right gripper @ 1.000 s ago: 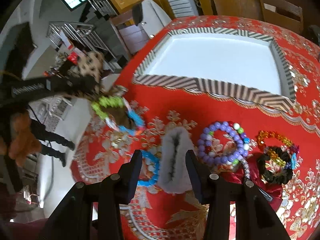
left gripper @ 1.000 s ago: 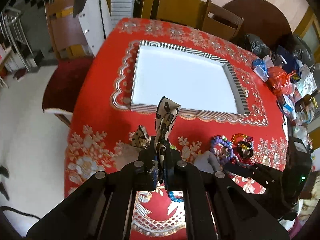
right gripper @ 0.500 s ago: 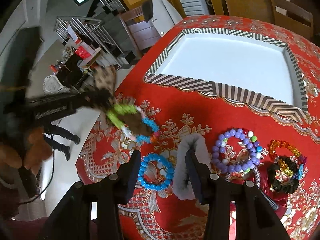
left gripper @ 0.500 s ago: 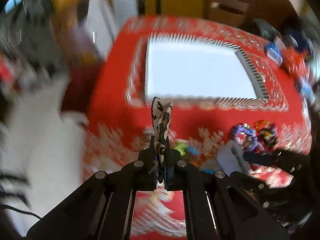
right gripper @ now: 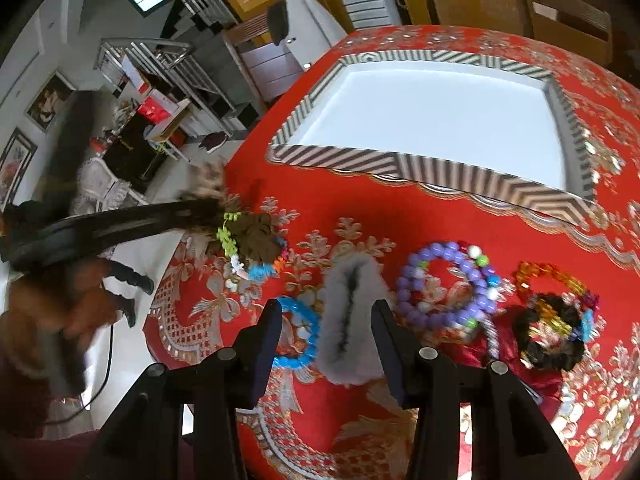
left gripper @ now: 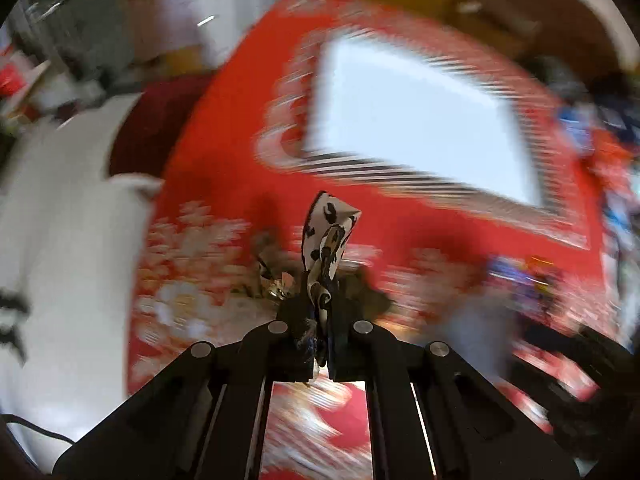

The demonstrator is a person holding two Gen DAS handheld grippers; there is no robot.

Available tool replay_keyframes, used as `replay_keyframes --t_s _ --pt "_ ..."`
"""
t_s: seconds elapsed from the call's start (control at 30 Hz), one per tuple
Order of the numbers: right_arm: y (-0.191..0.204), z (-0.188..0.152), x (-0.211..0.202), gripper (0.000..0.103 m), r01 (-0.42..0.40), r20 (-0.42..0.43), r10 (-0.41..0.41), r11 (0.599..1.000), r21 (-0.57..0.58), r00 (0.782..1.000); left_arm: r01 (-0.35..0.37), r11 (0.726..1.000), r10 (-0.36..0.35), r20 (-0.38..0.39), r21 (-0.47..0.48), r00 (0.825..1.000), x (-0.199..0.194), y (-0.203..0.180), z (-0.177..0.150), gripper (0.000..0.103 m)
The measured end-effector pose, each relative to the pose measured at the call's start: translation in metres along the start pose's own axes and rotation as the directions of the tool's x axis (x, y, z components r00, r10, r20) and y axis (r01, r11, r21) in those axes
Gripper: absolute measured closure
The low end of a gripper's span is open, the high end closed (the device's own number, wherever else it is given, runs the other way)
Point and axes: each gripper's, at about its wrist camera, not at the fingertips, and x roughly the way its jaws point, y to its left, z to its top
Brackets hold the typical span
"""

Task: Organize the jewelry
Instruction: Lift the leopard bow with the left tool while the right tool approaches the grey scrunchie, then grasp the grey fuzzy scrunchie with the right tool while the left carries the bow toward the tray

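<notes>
My left gripper (left gripper: 322,308) is shut on a leopard-print fabric hair tie (left gripper: 328,232) whose tail sticks up past the fingertips. The right wrist view shows that gripper (right gripper: 200,212) low over the table's left edge. A brown scrunchie with a colourful bead bracelet (right gripper: 256,244) sits at its tips; I cannot tell whether it hangs or lies there. My right gripper (right gripper: 326,314) is open, its fingers on either side of a grey fluffy scrunchie (right gripper: 348,320) on the red tablecloth and not touching it. The white tray with a striped rim (right gripper: 352,160) stands beyond, with nothing in it.
A blue bead bracelet (right gripper: 298,336) lies by the right gripper's left finger. A purple bead bracelet (right gripper: 448,284), an orange bead bracelet (right gripper: 548,276) and a black scrunchie (right gripper: 556,332) lie to the right. Chairs (right gripper: 560,4) stand behind the table. The table edge drops off at the left.
My left gripper has sunk towards the table's left part, still holding the leopard-print hair tie, and its view has blurred. The right gripper has stayed over the grey scrunchie.
</notes>
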Motion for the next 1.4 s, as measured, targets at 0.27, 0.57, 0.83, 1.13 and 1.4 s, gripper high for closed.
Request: replay_keyframes --t_s 0.27,0.57,0.83,1.13,1.4 --pt "-0.017 -0.011 0.007 0.058 0.013 -0.049 -0.011 0.999 0.047 0.999 -0.073 0.995 0.076 -0.033 0.067 0.997 0.022 -0.020 -0.026 0.101" --pt "0.000 -0.011 0.024 0.058 0.034 -0.086 -0.034 0.999 -0.005 0.996 -0.209 0.957 0.151 0.270 0.202 0.951 -0.058 -0.044 -0.021 0.100" --pt "0.001 -0.004 0.040 0.059 0.069 -0.081 -0.070 0.997 -0.020 0.994 -0.035 0.994 0.025 0.103 0.100 0.994 -0.037 -0.027 -0.023 0.101" --pt "-0.002 0.000 0.031 0.080 0.018 -0.050 -0.019 1.000 -0.023 0.999 -0.009 0.999 0.002 0.136 0.050 0.991 -0.057 -0.012 -0.002 0.101" --pt "0.000 0.031 -0.010 0.080 -0.021 0.044 0.021 1.000 -0.017 0.999 -0.025 0.998 0.015 0.176 0.055 0.984 -0.056 -0.021 0.024 0.101"
